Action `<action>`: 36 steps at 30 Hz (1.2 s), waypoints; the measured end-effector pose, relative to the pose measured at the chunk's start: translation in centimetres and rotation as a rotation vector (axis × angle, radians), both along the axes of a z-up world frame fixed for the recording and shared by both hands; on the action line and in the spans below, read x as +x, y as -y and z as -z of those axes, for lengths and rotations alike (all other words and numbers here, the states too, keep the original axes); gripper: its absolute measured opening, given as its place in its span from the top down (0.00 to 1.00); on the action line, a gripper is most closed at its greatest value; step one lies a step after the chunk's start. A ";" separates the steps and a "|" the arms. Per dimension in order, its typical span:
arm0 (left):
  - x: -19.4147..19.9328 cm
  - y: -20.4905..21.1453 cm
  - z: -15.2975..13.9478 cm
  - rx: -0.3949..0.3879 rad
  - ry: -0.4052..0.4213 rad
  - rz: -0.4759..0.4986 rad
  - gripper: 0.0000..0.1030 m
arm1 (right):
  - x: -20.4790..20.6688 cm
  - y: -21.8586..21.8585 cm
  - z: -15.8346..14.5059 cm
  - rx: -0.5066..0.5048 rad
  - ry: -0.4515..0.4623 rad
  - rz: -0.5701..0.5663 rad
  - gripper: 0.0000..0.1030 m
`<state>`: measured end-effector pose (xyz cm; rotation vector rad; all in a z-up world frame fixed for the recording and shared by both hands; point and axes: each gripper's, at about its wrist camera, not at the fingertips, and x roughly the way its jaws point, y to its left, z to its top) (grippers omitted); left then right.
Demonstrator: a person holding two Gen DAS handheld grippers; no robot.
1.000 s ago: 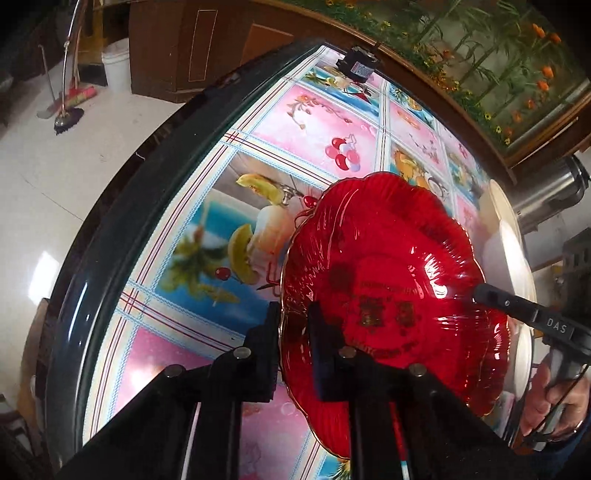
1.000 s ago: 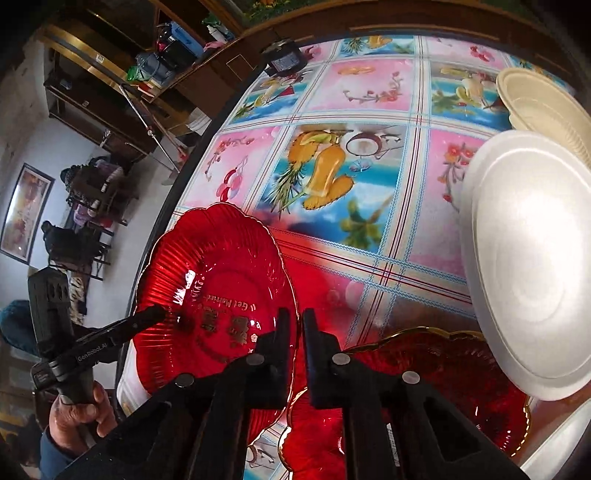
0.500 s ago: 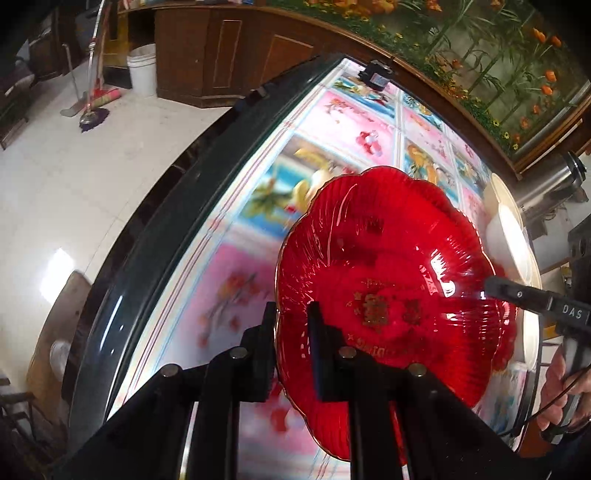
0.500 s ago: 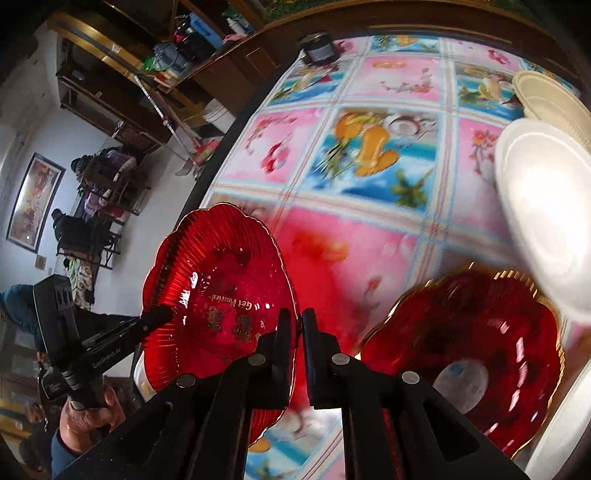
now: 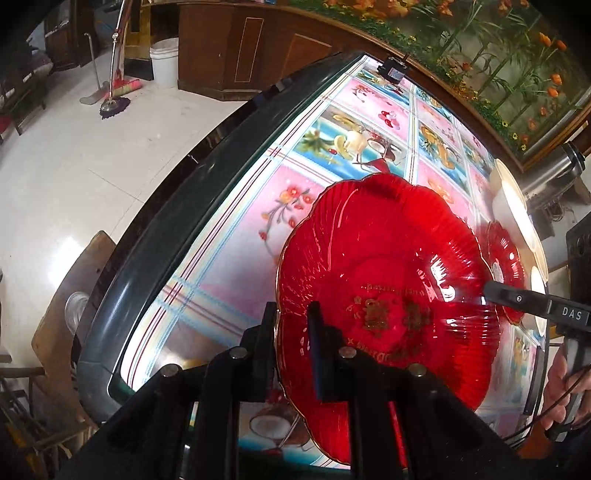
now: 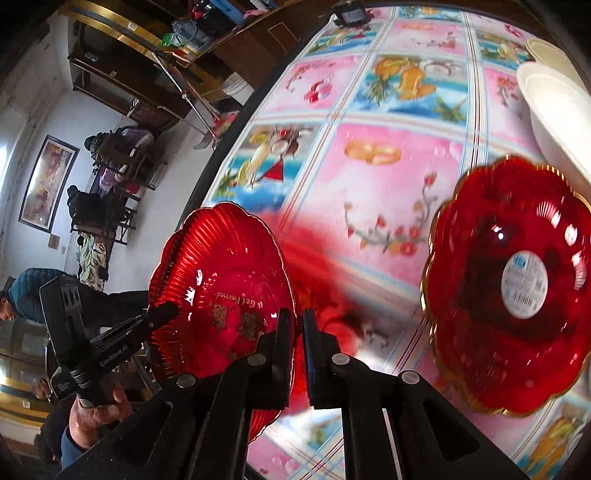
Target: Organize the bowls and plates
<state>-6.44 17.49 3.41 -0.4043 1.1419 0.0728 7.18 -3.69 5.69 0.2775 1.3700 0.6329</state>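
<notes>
Held red plate (image 5: pixel 388 280), rim clamped by left gripper (image 5: pixel 291 332) jaws and right gripper (image 6: pixel 294 332) jaws, has travelled across worktop (image 6: pixel 369 184) toward second red plate (image 6: pixel 513 291); stacking likely next.

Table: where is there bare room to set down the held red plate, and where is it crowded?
The free patch is the patterned cloth between the dark table edge, the small black box at the far end, and the resting red plate. It is crowded along the other side, where the white plates sit just beyond that plate.
</notes>
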 end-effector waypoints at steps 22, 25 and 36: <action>-2.1 0.5 -2.9 0.052 0.072 0.032 0.44 | -1.4 4.1 -2.1 -0.015 0.096 0.092 0.90; -2.4 1.5 -4.0 0.069 0.095 0.056 0.44 | -0.8 7.2 -1.8 -0.054 0.104 0.169 0.90; -1.8 6.5 -6.4 0.090 0.144 0.200 0.43 | -0.9 12.2 1.2 -0.100 0.051 0.262 0.91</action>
